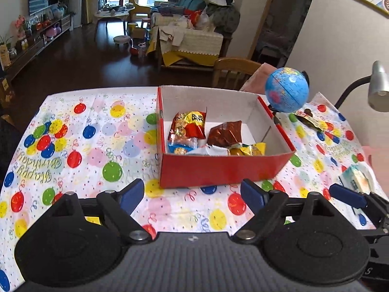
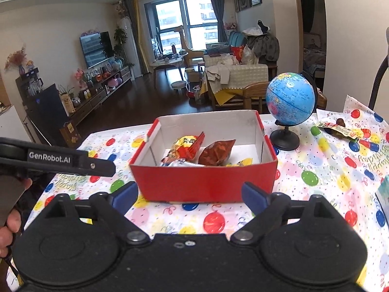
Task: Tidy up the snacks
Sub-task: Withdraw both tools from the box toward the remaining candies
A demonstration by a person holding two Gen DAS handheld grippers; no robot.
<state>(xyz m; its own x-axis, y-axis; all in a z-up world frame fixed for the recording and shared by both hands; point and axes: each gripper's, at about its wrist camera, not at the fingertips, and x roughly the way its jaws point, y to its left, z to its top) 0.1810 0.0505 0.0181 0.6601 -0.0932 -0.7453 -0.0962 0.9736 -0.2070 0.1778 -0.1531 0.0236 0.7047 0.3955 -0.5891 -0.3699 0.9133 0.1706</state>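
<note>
A red cardboard box (image 1: 218,170) (image 2: 206,182) with white inner walls stands on the balloon-print tablecloth. Inside lie several snack packs: a red-yellow pack (image 1: 189,124) (image 2: 186,147), a brown pack (image 1: 227,132) (image 2: 216,154), a blue pack (image 1: 181,147) and a yellow pack (image 1: 250,149). My left gripper (image 1: 192,194) is open and empty, just in front of the box. My right gripper (image 2: 189,194) is open and empty, also in front of the box. A long snack wrapper (image 1: 308,119) (image 2: 340,129) lies on the table right of the globe.
A blue globe (image 1: 287,90) (image 2: 290,99) on a black stand is right of the box. A pale pack (image 1: 357,177) lies at the right edge. A lamp (image 1: 378,87) stands far right. A wooden chair (image 1: 233,70) is behind the table. The left gripper's body (image 2: 56,160) shows at left.
</note>
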